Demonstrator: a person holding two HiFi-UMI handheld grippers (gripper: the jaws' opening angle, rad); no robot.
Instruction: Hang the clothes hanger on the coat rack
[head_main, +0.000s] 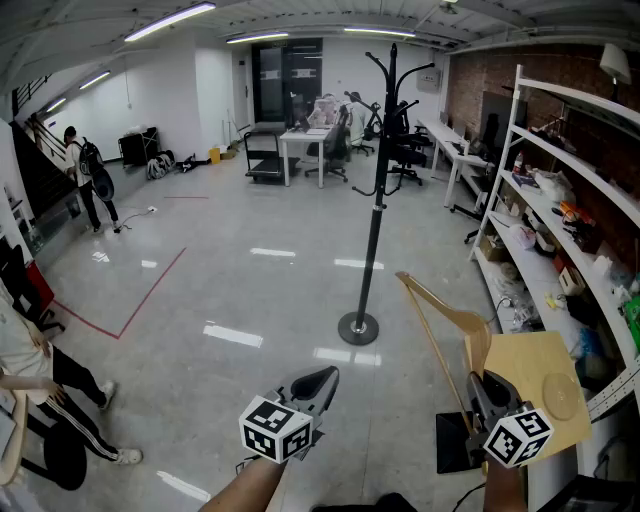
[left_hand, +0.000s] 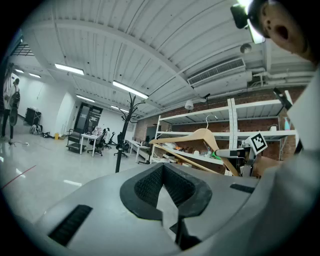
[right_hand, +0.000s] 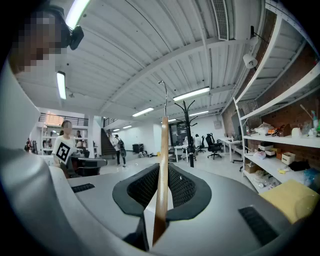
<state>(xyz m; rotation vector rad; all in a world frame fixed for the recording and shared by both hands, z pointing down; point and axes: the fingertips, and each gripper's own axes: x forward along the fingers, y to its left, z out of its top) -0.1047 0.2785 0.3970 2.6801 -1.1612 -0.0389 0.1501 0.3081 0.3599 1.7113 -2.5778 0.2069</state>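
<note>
The step in hand looked like the carry toward the rack: the wooden hanger (head_main: 441, 316) was already picked up but not yet hung. The right gripper (right_hand: 161, 194) held it pinched by a flat wooden part, edge-on between the two black pads, with the metal hook (right_hand: 164, 98) standing up above the jaws. In the head view the hanger rose up and to the left from the right gripper (head_main: 481, 386), just in front of the shelves (head_main: 560, 180) on the right. The left gripper (left_hand: 165, 195) was empty, its fingers drawn together with nothing between them, held low beside the other one (head_main: 317, 384). The coat rack (head_main: 376, 200), a black pole with curved arms at its top and a round foot, stood well apart across the bare floor, with nothing on it. The next move probably called for walking closer, lifting the hanger up to the rack's arms, turning the hook's open side toward one of them, and lowering it over before letting go.
</note>
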